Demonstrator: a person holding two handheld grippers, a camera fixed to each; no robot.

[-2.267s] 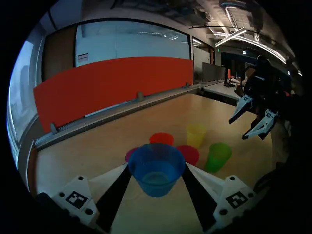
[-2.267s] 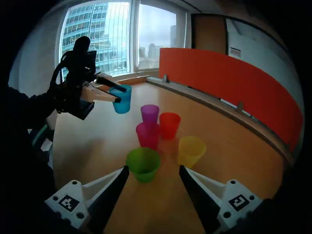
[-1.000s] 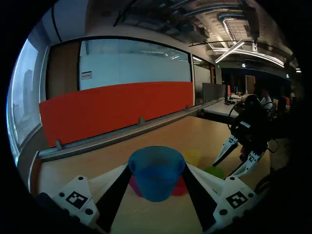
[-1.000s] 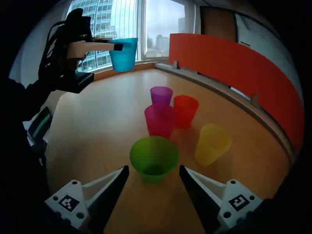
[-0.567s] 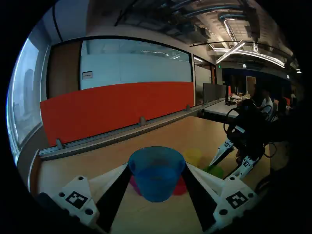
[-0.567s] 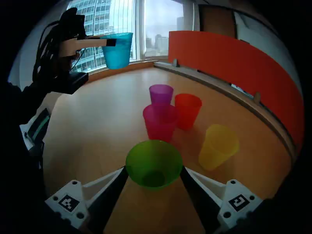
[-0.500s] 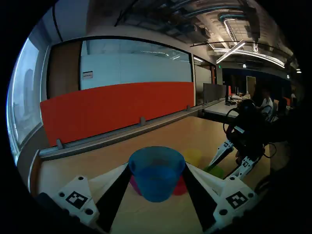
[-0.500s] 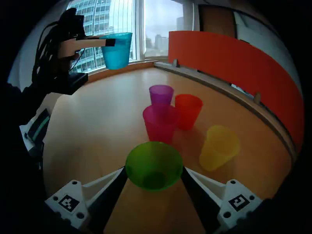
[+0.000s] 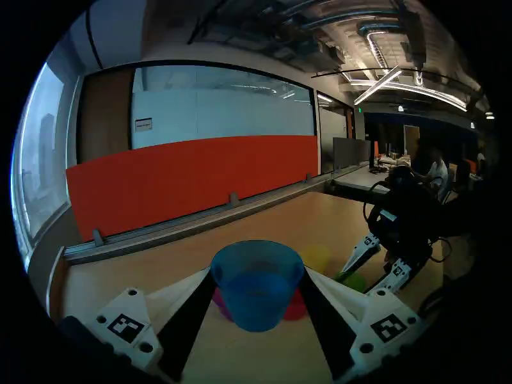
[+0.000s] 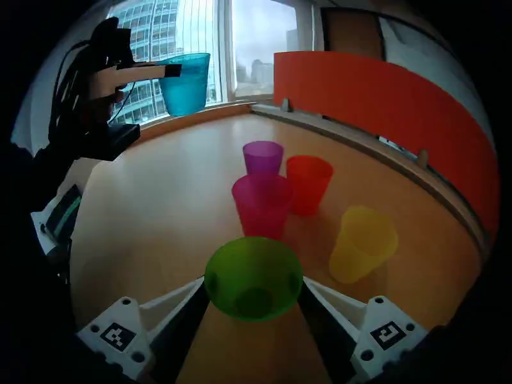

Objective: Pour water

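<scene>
Left gripper view: left claw (image 9: 257,276) holds the blue cup (image 9: 257,301), one finger pressed on each side of it. The cup is upright and raised off the tabletop (image 9: 160,275). Its lower part looks darker, but I cannot tell the water level. Bits of other cups poke out behind it. The yellow cup (image 9: 315,256) stands farther back on the tabletop. Off to the side, the right claw (image 9: 366,279) is angled down with the green cup (image 9: 351,280) at its fingertips. An orange partition (image 9: 192,173) runs along the far edge of the tabletop.

Right gripper view: the green cup sits upright on the tabletop between the right claw's fingers. The fingers are spread about cup-wide, right up against the rim on both sides. I cannot tell whether they press on it. Just beyond it is the magenta cup (image 10: 261,205), with the purple cup (image 10: 262,157) behind and the red cup (image 10: 308,182) beside, all close together. The yellow cup stands apart, nearer the partition. Up high at the side, the left claw holds the blue cup level, well above the tabletop, in front of the window (image 10: 192,32).
</scene>
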